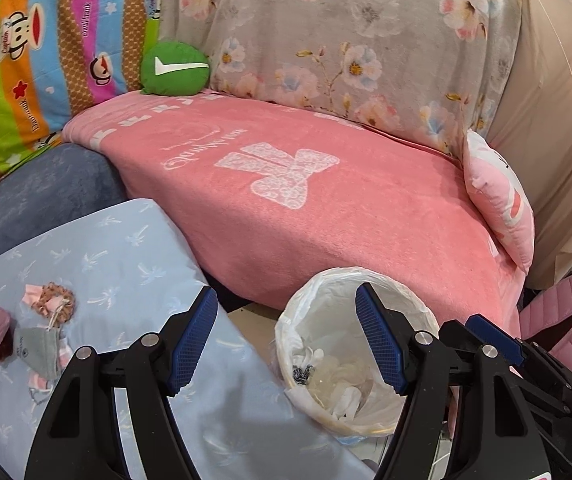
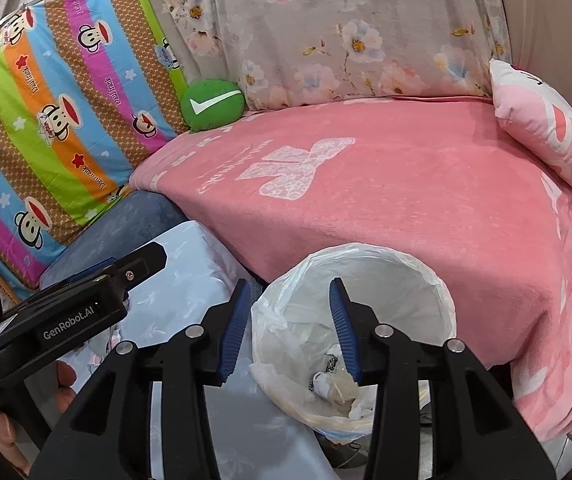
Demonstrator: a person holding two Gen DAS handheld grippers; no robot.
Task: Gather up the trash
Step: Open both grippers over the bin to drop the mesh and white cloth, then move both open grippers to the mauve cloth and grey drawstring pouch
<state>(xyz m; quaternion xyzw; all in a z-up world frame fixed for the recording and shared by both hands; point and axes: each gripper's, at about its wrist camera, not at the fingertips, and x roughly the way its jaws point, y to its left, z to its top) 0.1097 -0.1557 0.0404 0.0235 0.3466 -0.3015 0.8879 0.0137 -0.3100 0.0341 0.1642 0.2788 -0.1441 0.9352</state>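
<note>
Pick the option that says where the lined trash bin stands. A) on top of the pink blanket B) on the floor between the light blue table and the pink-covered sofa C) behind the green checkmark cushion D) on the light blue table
B: the trash bin sits low between the light blue table and the front edge of the pink blanket, with crumpled trash inside it.

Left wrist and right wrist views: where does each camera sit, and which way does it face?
Left wrist: on the left gripper, angled down at the lined bin and light blue surface; the right gripper's tip shows.
Right wrist: on the right gripper, above the same bin; left gripper's body and a hand show.
Shared: bin, pink blanket, green cushion.
</note>
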